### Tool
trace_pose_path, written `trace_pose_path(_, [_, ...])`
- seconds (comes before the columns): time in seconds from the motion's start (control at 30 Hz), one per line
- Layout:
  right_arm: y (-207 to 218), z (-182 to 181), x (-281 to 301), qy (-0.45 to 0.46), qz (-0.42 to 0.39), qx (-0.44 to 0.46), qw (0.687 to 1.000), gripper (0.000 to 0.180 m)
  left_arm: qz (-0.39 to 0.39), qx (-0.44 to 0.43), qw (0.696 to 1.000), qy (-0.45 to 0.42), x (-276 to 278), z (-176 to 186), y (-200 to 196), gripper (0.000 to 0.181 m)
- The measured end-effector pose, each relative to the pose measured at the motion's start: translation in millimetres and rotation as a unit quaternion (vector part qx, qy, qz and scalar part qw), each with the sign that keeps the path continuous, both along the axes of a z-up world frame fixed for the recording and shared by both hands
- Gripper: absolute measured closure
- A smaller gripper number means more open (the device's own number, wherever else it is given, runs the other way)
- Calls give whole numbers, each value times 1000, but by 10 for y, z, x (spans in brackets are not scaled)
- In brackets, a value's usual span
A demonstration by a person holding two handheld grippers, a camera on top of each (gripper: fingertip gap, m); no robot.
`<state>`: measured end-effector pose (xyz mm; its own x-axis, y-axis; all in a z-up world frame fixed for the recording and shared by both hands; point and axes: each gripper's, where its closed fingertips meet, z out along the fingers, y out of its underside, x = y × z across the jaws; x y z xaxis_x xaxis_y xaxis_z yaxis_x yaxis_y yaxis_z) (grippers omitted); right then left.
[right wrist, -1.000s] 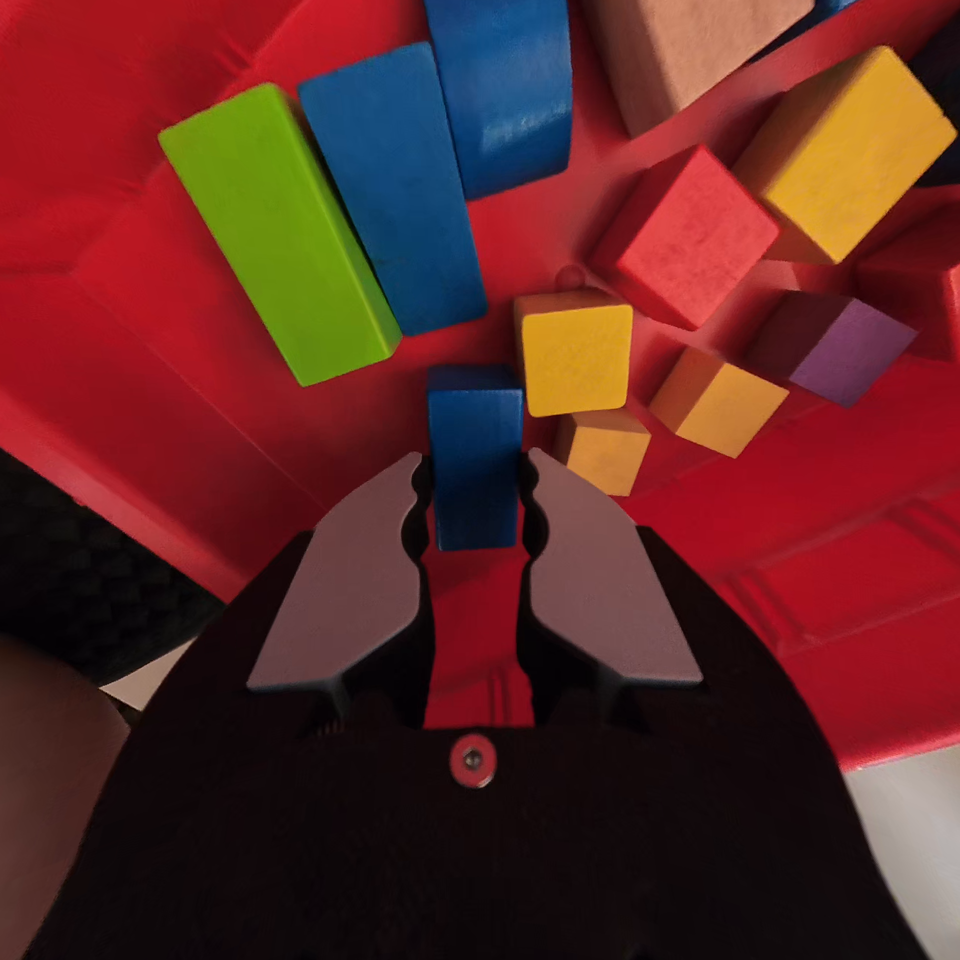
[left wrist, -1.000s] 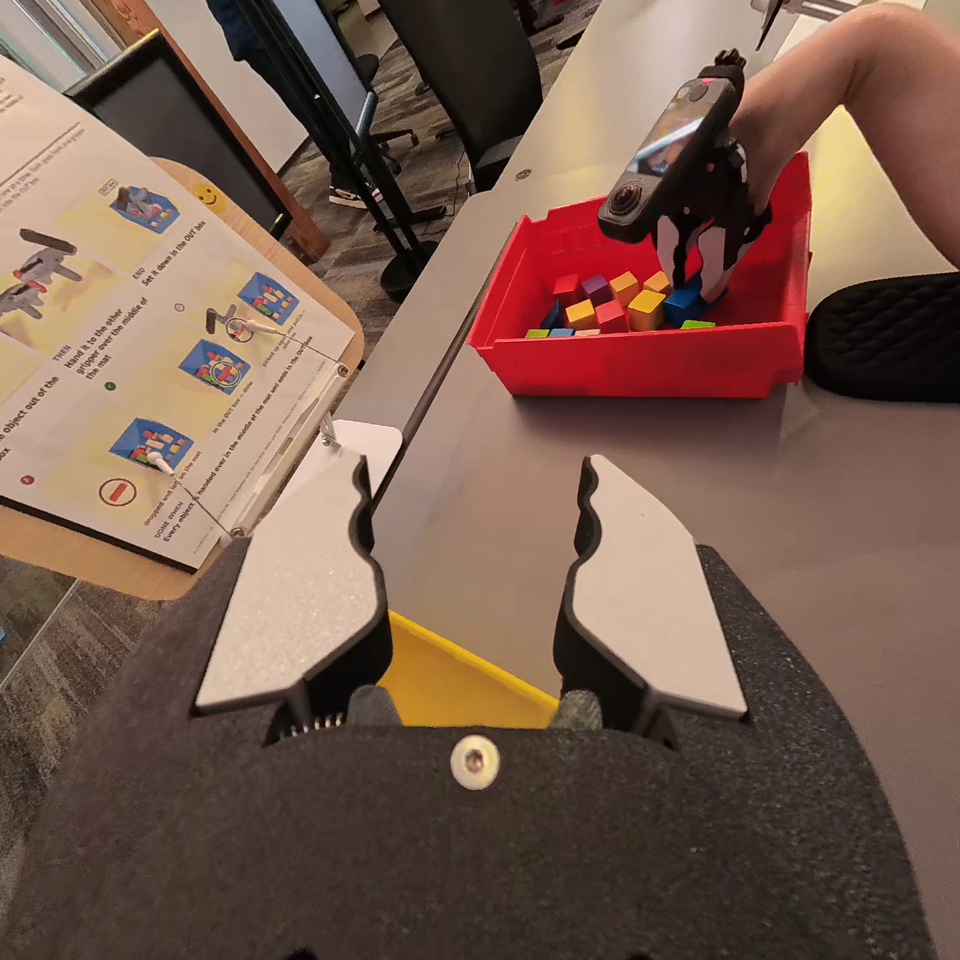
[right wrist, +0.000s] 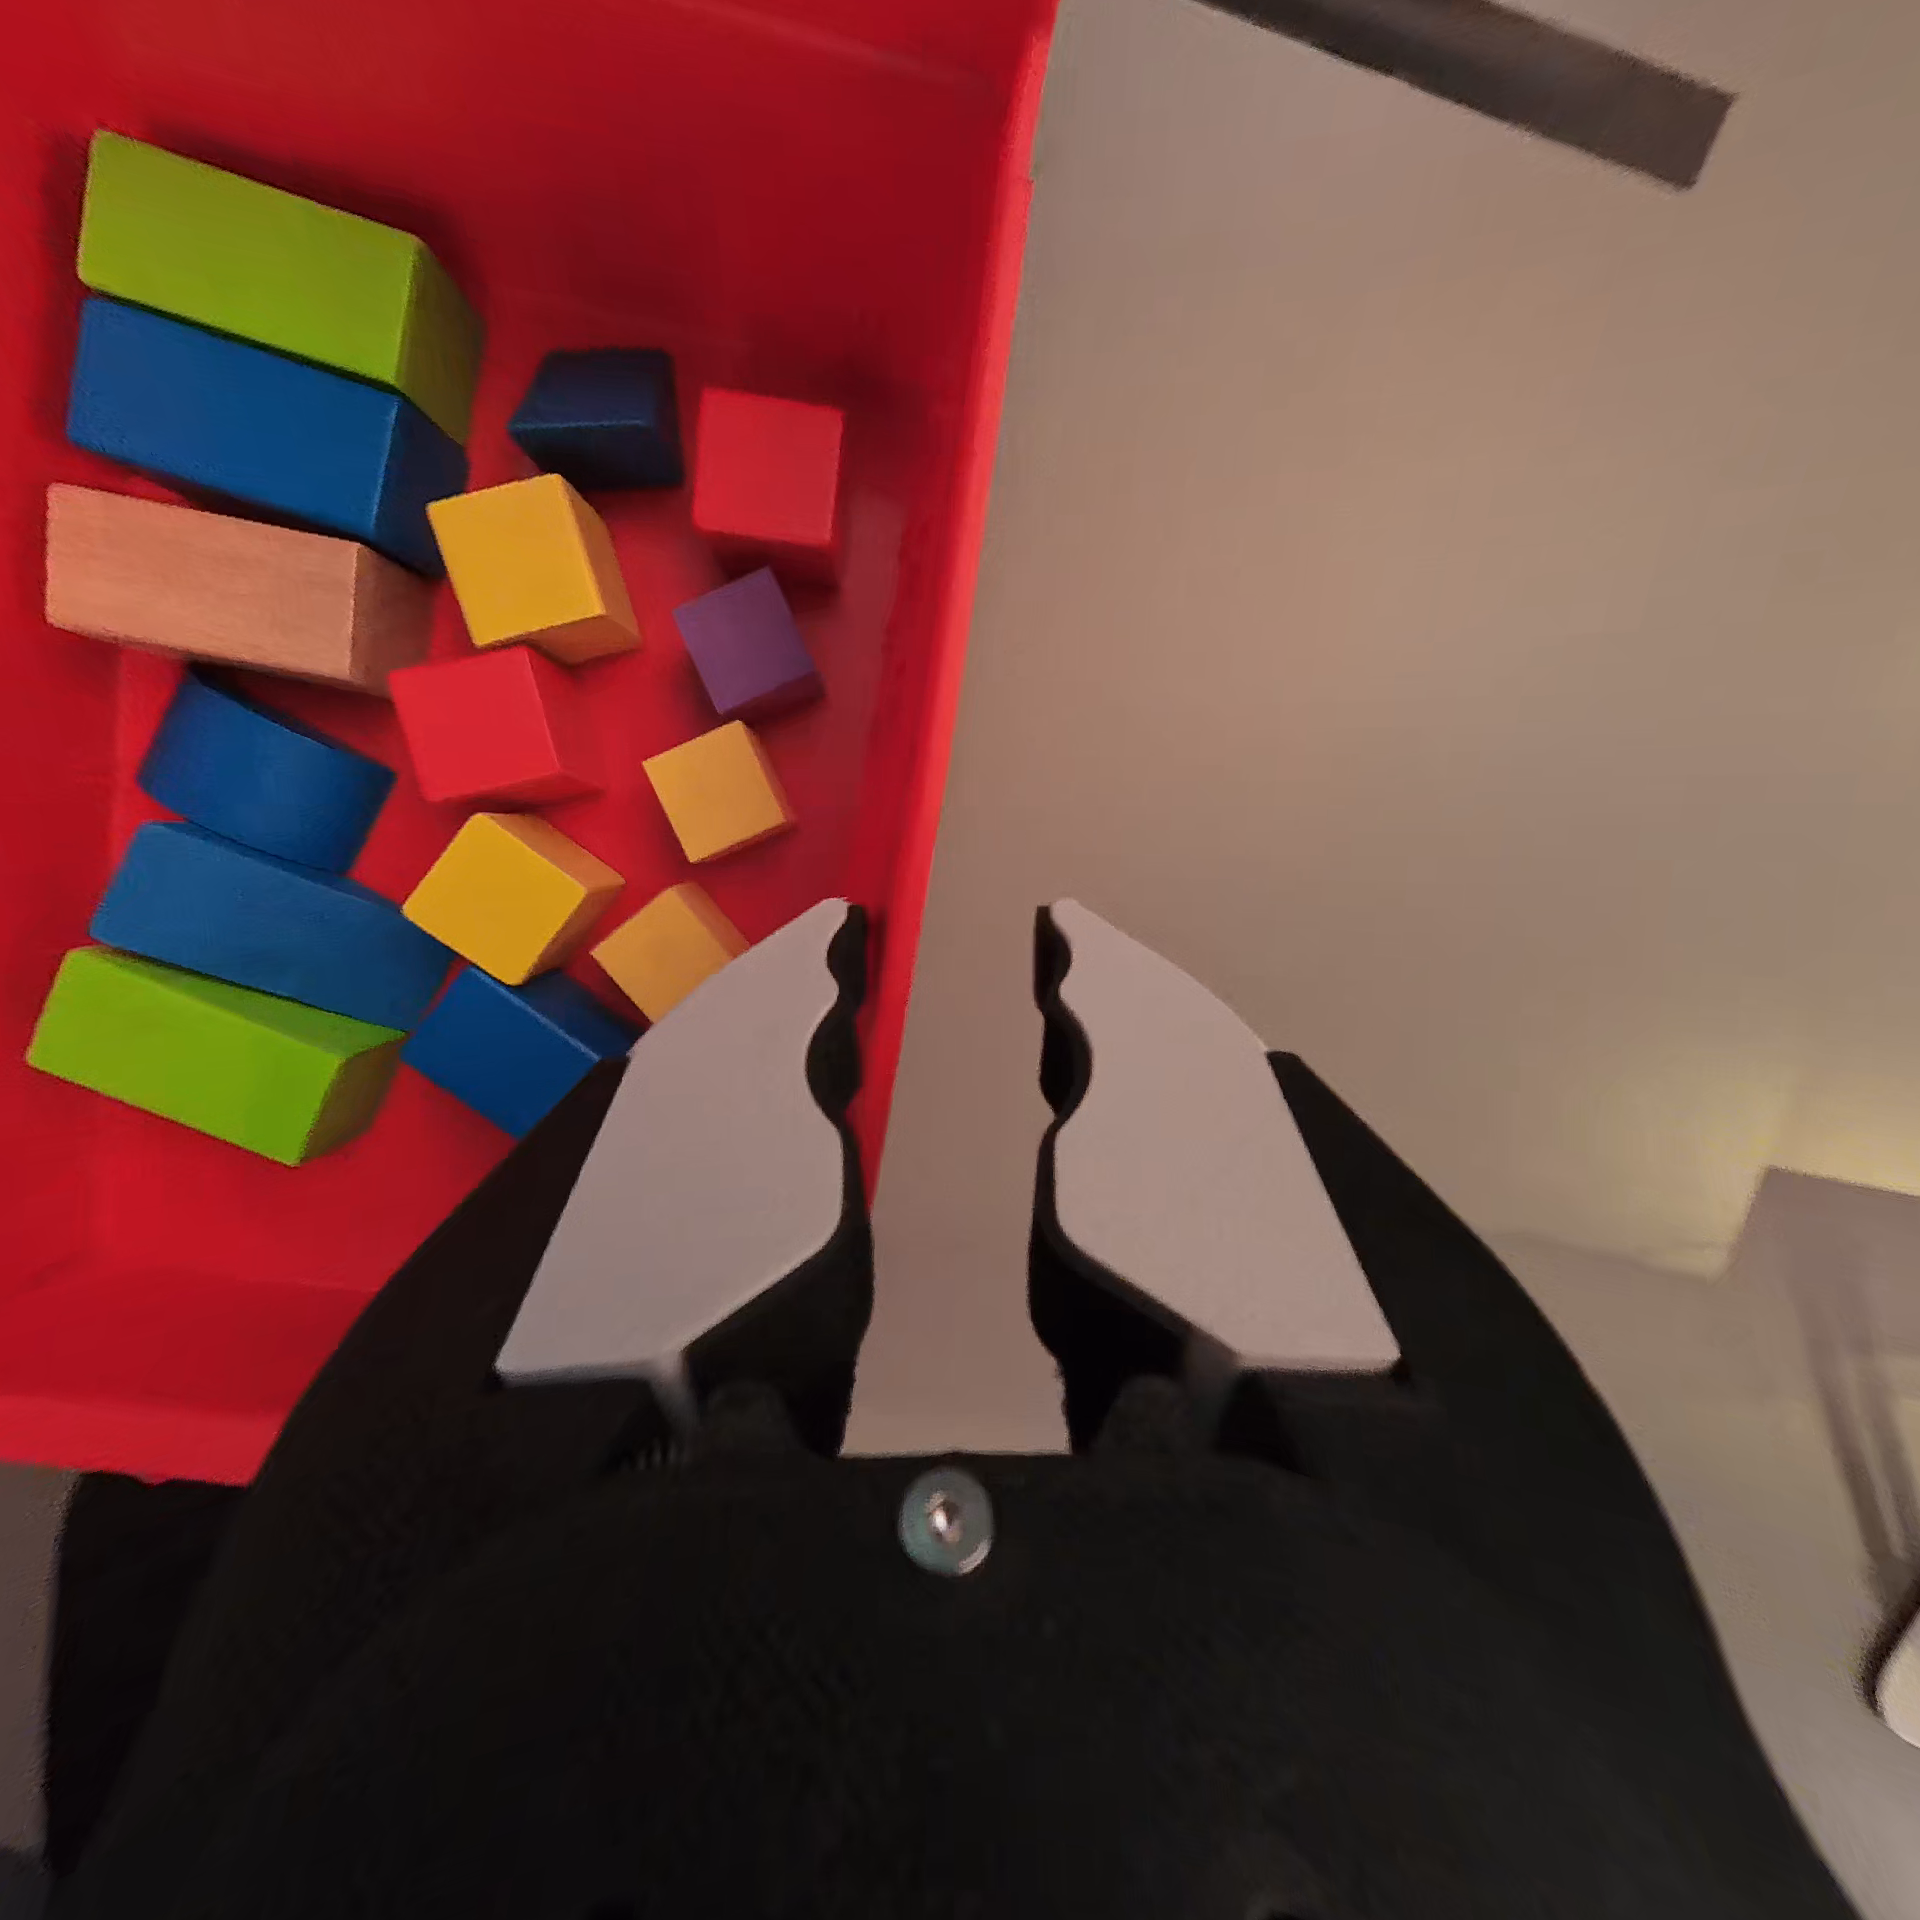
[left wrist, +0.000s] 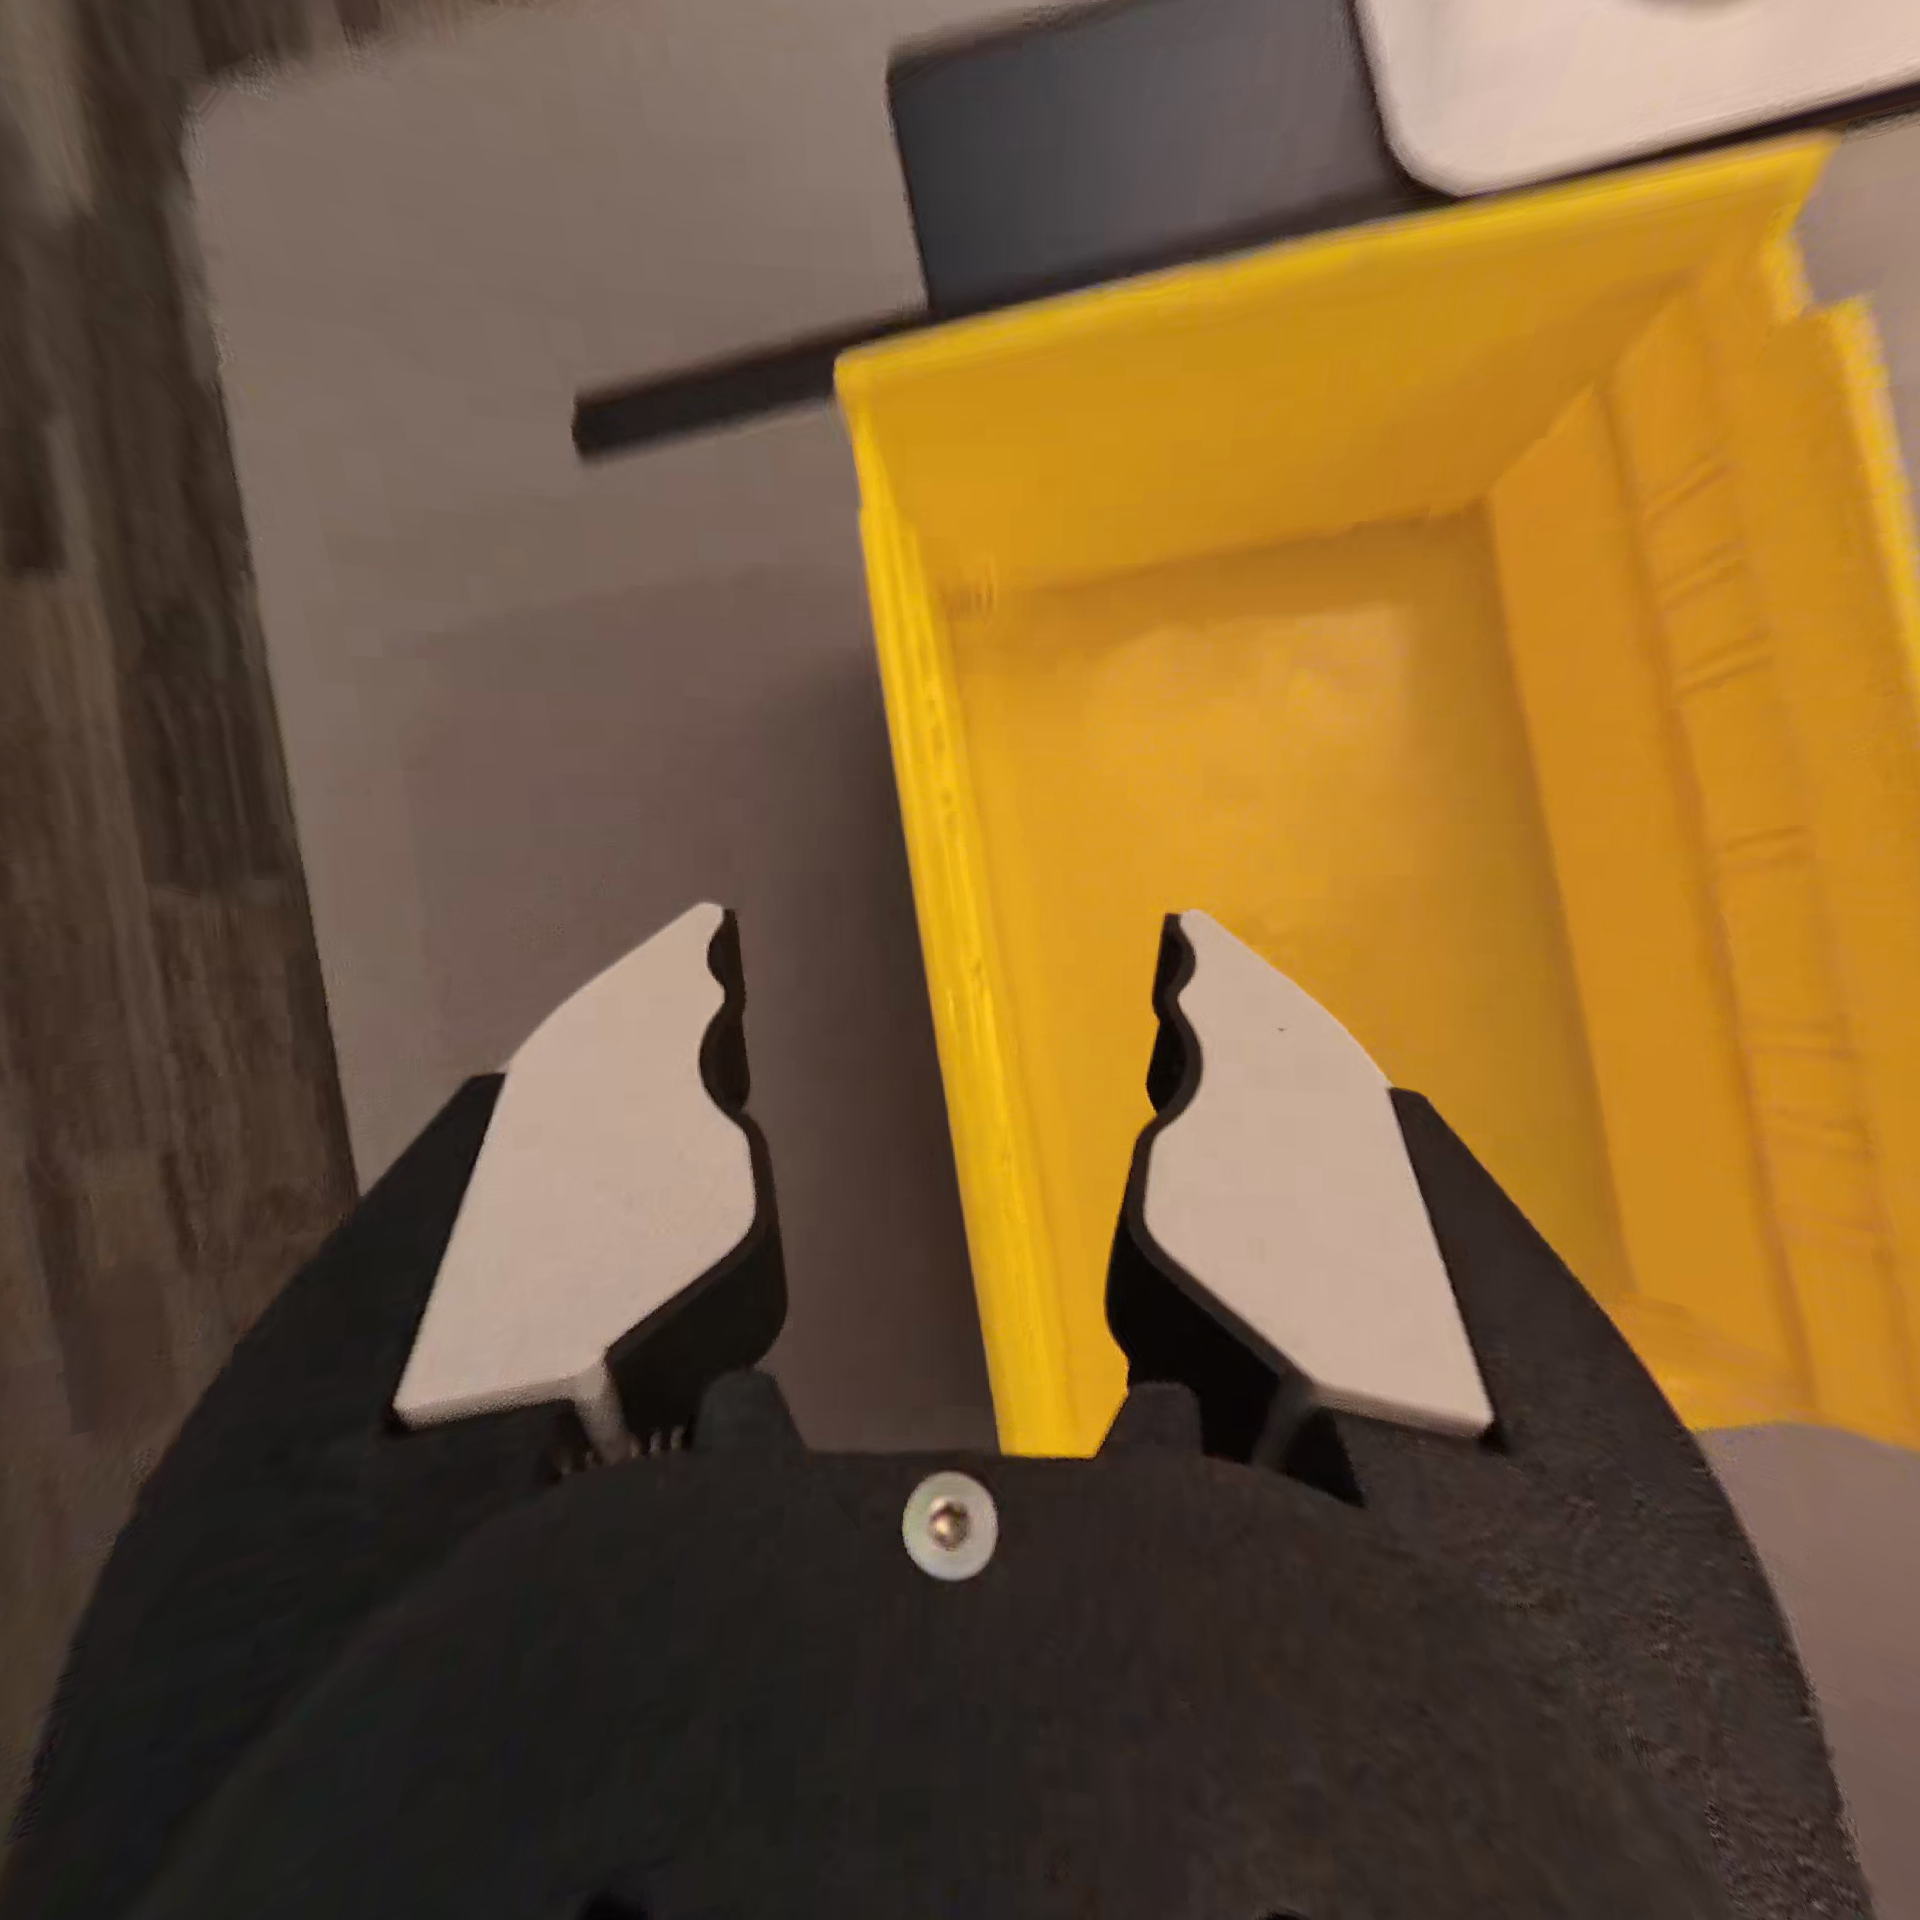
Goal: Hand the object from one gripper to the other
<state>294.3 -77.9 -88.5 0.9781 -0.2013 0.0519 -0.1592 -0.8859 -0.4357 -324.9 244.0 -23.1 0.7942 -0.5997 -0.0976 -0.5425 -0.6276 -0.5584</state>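
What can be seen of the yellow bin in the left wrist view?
The yellow bin is an open-topped rectangular box, seemingly moulded plastic, with smooth sloping inner walls and stepped ridges along one long side. Nothing shows inside it. It sits upright on the grey table, partly over a dark mat. The left tongs hover open above its near corner without touching it. The image is motion-blurred, so fine detail is unclear.

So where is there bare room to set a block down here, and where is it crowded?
Free: the whole floor of the yellow bin, which holds nothing, the grey table to its left up to the dark strip, and the tabletop right of the red bin. Crowded: the red bin's floor, packed with blocks, with only its far end bare.
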Motion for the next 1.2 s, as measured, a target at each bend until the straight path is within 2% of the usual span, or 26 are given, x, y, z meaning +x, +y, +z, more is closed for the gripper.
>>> trace_pose_path(0.03, [12,-2,-35,19,-2,5,1000,155,9,-20,1000,15,-51,-91,-6,108])
trace_pose_path(0.17, [25,-6,-102,64,-21,13,998,167,26,-77,996,47,-157,-362,-21,117])
trace_pose_path(0.3, [-7,-55,-150,85,-31,-1,996,168,25,-137,990,27,-108,-517,-112,120])
trace_pose_path(0.4, [-2,-119,-143,92,-49,-14,994,168,36,-171,983,63,-202,-665,-168,122])
trace_pose_path(0.6, [-23,-300,-183,107,-56,-61,991,173,47,-217,970,95,-285,-867,-232,152])
trace_pose_path(0.73, [-27,-306,-185,116,-78,-64,988,172,33,-262,961,78,-188,-932,-344,175])
trace_pose_path(0.9, [-40,-305,-205,128,-114,-72,983,172,34,-256,961,98,-54,-939,-370,176])
trace_pose_path(1.2, [-46,-302,-455,148,-117,-112,976,172,-46,-235,957,164,594,-953,-680,166])
